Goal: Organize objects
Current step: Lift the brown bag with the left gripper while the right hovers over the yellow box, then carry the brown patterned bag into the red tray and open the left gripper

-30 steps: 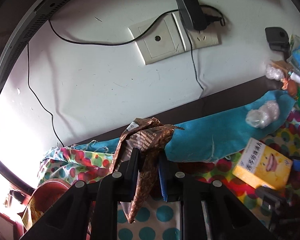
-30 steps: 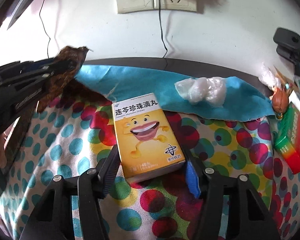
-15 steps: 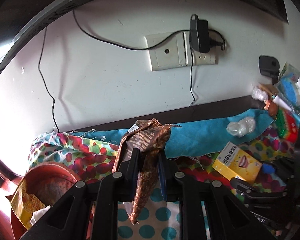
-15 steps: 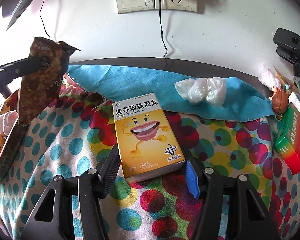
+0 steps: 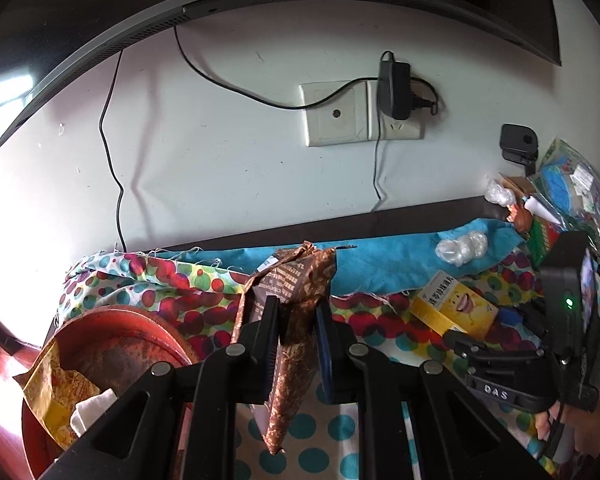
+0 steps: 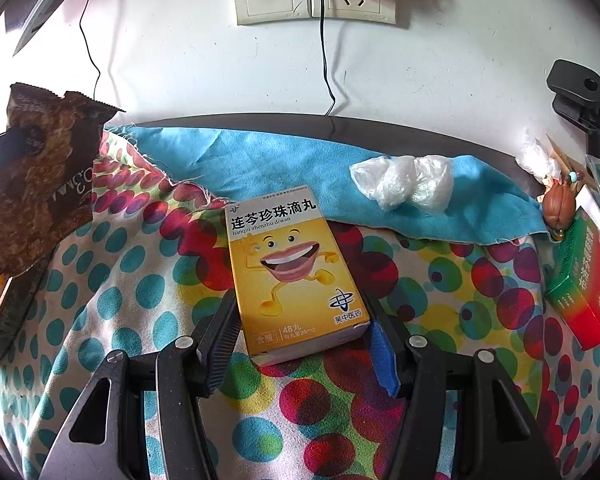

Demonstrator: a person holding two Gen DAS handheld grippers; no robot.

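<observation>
- Left tongs [image 5: 296,332] are clamped on a crumpled brown snack wrapper [image 5: 296,300], which hangs clear of the spotted cloth [image 6: 140,304] below them; right tongs [image 6: 300,344] straddle the near end of a yellow medicine box [image 6: 292,268], both pads at its sides, the box lying flat on the cloth. Whether they truly squeeze it or only rest against it I cannot tell for sure, though they look closed on it.
- One television [image 5: 180,4] hangs above and ahead of the left tongs.
- One worktop [image 6: 340,124] shows as a dark strip beyond both cloths: the spotted one under the tongs, and one blue cloth [image 6: 292,168] further ahead.
- One red bin [image 5: 112,344] sits just left of and below the left tongs, already holding one yellow wrapper [image 5: 52,392] and a white scrap. Likely step: drop the brown wrapper in it. To do it well, bring the wrapper's dangling tail fully over the rim before loosening, since light foil drifts.
- One green and red box [image 6: 584,288] lies well right of the right tongs.
- One bundle of clear plastic [image 6: 404,180] rests on the blue cloth ahead of the right tongs; a second, smaller one [image 6: 536,156] sits far right.
- One double wall socket [image 5: 360,114] is high ahead, with one adapter [image 5: 394,88] plugged in.
</observation>
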